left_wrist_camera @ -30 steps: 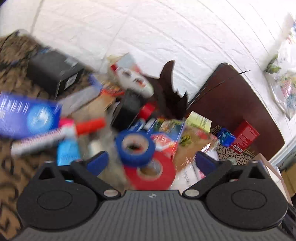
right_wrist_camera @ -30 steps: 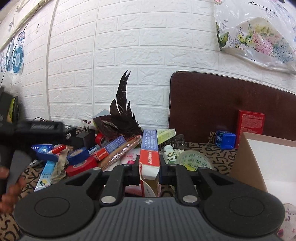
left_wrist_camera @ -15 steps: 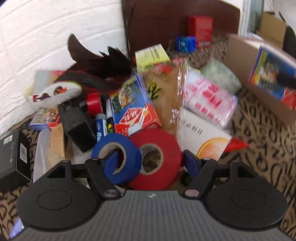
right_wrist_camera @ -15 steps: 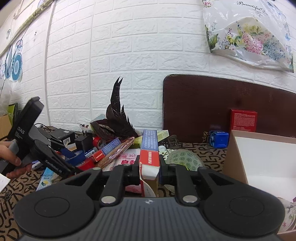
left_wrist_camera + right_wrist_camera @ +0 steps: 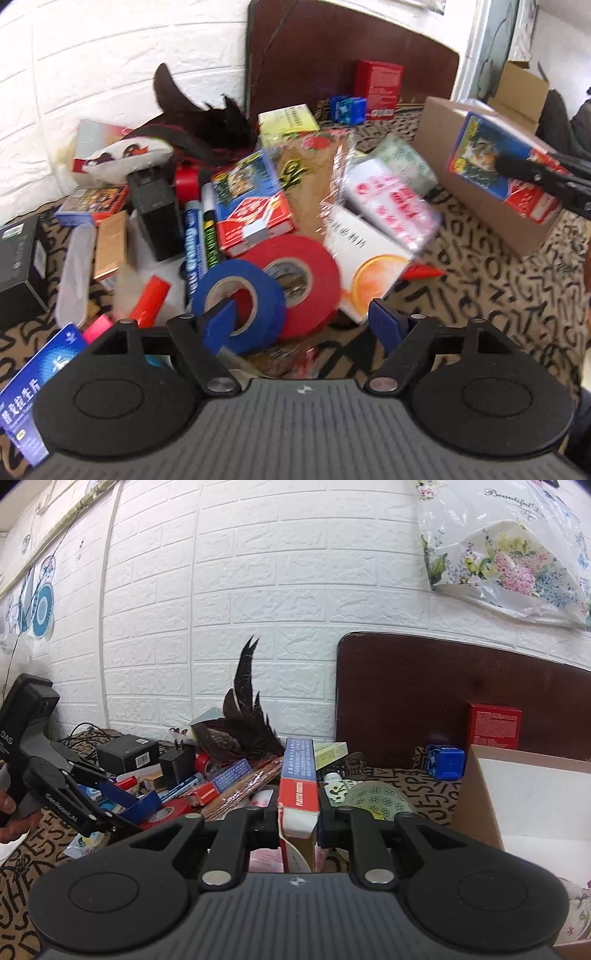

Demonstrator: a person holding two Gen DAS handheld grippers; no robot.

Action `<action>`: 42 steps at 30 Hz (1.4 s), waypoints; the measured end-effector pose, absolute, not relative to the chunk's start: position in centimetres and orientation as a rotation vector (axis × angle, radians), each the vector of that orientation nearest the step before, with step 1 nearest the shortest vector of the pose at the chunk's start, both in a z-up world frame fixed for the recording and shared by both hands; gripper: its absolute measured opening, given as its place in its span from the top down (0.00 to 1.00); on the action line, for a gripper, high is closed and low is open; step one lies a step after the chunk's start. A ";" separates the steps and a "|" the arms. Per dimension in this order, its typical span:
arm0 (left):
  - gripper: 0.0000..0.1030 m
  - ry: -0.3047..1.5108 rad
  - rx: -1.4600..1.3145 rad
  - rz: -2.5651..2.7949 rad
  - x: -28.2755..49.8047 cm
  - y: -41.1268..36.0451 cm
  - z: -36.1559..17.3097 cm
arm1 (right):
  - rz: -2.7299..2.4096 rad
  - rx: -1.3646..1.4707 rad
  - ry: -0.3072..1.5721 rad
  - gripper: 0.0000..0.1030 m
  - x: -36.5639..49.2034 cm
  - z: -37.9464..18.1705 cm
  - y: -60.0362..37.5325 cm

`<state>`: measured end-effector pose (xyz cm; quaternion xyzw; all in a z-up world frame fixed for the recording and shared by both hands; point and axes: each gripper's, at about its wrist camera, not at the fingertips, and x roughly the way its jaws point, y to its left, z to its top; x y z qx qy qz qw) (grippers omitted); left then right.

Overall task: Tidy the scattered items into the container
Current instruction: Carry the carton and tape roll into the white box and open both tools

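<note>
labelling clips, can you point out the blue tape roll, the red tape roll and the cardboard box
blue tape roll (image 5: 269, 295): left wrist view, its outer band.
red tape roll (image 5: 325, 269): left wrist view, right side band.
cardboard box (image 5: 476, 794): right wrist view, brown outer wall.

"PLASTIC COATED" runs down the red box (image 5: 298, 797); "Beautiful" tops the floral bag (image 5: 509, 550); "DAS" marks the left gripper's (image 5: 129, 801) handle.

The table cloth (image 5: 498, 266) is tan with black letter-like marks. 2 tape rolls lie side by side: a blue tape roll (image 5: 240, 302) and a red tape roll (image 5: 299, 280) (both with pale cores). The card box (image 5: 298, 775) is red and blue. The cardboard container (image 5: 517, 797) is brown outside, white inside. The feathers (image 5: 243, 709) are dark brown. The brick wall (image 5: 258, 590) is white.
</note>
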<state>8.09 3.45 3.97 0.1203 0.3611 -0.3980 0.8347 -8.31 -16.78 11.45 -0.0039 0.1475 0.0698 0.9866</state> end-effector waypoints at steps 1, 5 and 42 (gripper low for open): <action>0.34 0.778 0.246 -0.838 8.5 3.3 3.7 | 0.147 -0.015 0.298 0.86 -8.3 11.5 -16.5; 0.55 0.807 0.241 -0.814 8.9 2.7 3.0 | 0.173 -0.048 0.314 0.86 -8.2 11.3 -15.7; 0.80 0.554 0.051 -0.984 0.6 -18.8 12.5 | -0.150 -0.046 0.219 0.86 -13.9 16.9 -29.1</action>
